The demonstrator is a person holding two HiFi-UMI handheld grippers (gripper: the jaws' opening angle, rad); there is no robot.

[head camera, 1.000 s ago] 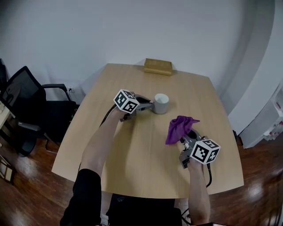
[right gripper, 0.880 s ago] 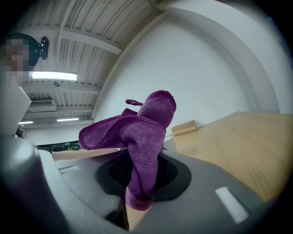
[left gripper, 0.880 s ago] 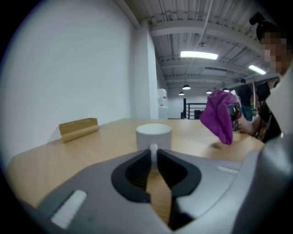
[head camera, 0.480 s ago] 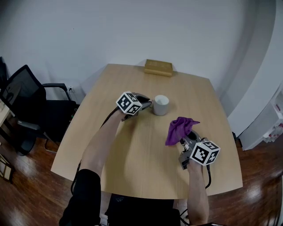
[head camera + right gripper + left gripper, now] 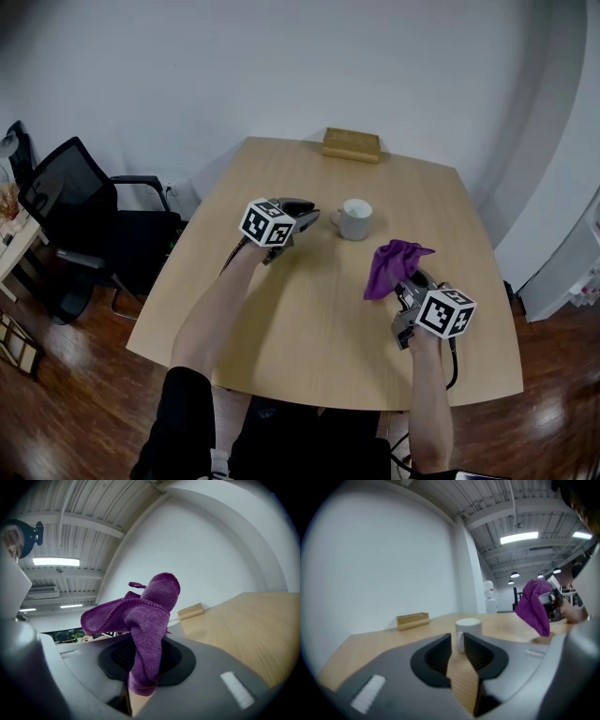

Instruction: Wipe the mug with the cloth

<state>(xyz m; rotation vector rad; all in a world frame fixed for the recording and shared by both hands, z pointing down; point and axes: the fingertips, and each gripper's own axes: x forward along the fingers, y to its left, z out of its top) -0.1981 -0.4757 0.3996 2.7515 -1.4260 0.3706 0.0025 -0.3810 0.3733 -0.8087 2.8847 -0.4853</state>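
**Mug (image 5: 356, 219) upright on the surface (image 5: 309, 323), cloth (image 5: 395, 265) in my right jaws**

White mug stands mid-surface, its handle turned toward my left gripper (image 5: 310, 217), which hovers just beside it without touching. Those jaws have just been opening and stand narrowly apart, with nothing between them. My right gripper (image 5: 410, 284), nearer the front edge, clamps its jaws on the purple cloth, which bunches up above them. A wooden box (image 5: 352, 145) lies at the far edge.
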